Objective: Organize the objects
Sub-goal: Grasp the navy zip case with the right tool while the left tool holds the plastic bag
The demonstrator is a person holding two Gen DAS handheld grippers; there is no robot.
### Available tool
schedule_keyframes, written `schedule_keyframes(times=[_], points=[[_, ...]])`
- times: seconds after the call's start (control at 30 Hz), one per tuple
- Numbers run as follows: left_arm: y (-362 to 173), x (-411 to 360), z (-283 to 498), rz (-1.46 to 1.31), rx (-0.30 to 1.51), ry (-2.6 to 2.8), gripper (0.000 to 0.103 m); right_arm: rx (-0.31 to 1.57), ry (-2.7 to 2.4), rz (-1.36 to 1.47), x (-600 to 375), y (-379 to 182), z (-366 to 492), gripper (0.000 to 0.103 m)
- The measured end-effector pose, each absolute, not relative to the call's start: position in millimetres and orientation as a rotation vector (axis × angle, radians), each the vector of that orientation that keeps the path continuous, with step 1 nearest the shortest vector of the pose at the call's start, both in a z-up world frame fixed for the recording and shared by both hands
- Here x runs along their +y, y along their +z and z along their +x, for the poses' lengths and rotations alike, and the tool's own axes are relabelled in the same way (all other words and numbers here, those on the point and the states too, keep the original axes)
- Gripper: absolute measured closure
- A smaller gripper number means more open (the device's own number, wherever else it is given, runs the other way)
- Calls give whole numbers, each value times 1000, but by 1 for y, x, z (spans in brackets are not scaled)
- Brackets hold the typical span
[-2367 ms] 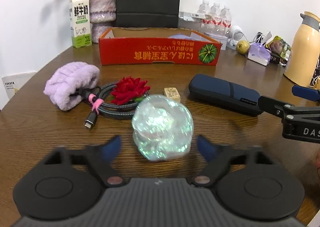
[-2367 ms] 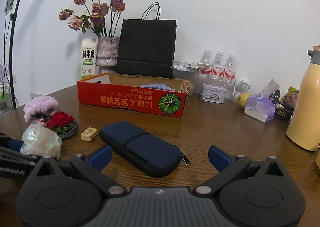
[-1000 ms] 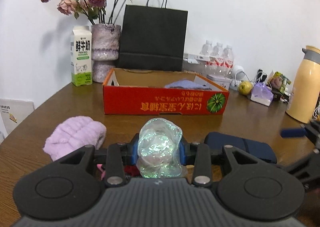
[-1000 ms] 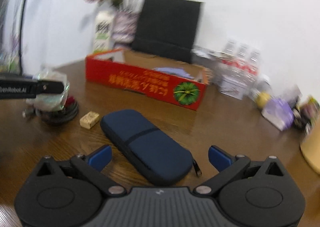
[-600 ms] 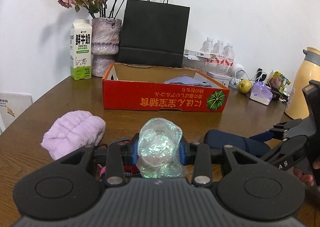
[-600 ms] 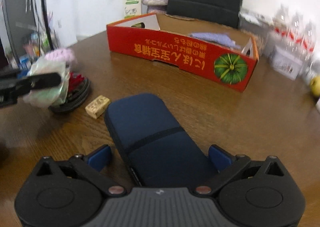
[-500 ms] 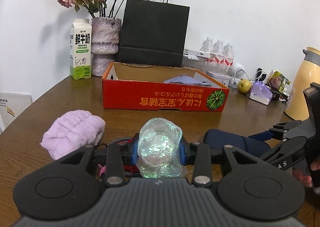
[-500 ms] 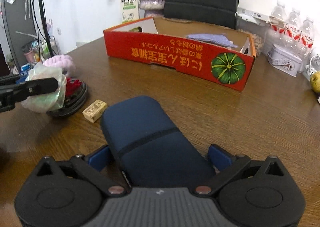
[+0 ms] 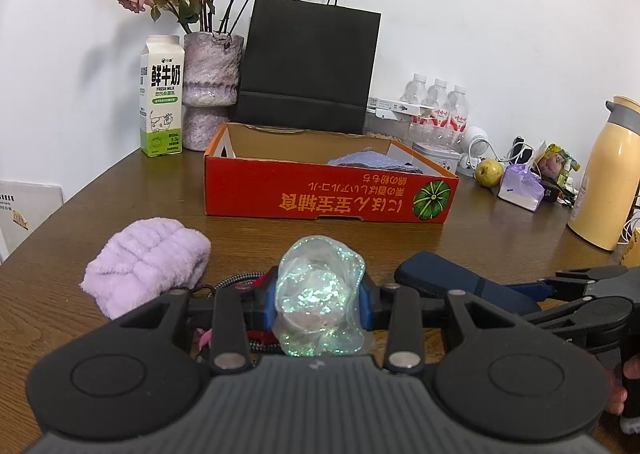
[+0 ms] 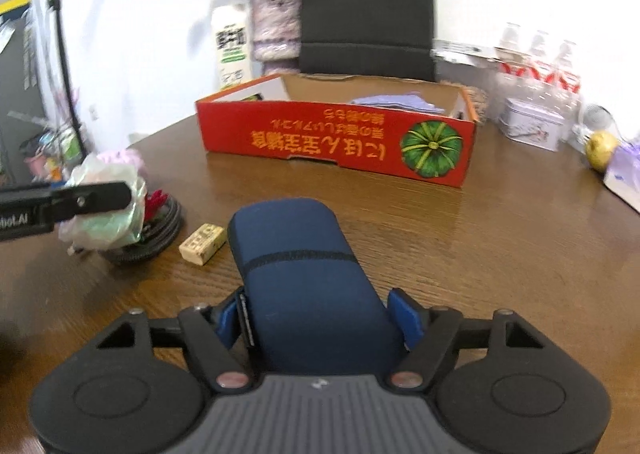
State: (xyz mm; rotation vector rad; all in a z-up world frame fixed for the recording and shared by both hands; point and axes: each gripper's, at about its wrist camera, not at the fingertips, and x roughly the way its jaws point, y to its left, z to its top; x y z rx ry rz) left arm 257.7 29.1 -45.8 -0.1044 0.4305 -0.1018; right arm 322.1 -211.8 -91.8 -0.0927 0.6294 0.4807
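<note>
We hold the bag and close on the case.
Our left gripper (image 9: 320, 304) is clamped on the glittery bag (image 9: 320, 298), lifted above the cable (image 10: 160, 230). Our right gripper (image 10: 320, 320) has just been closing; the blue case (image 10: 304, 274) lies on the table (image 10: 480, 254) between its pads, which look to touch its sides.

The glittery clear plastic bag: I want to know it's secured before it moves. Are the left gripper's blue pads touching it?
Touching. The left wrist view shows the left gripper with both blue pads pressed against the sides of the glittery clear plastic bag.
</note>
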Motion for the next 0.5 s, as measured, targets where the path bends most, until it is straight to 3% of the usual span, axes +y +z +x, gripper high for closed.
schedule_keyframes(times=[0.2,0.37,0.4,0.47,0.5], points=[[-46,30,258,-105,430,-101,66,457,338,-29,-221,-80,294,43],[-45,31,257,-108,431,-94,66,412,303,-1,-226,-77,287,46],[-45,31,256,-109,431,-93,66,413,306,0,-225,-77,286,49],[-45,31,256,-110,430,-89,66,403,317,10,-224,-76,284,78],[-45,31,256,-111,430,-87,66,406,307,7,-222,-76,283,78]])
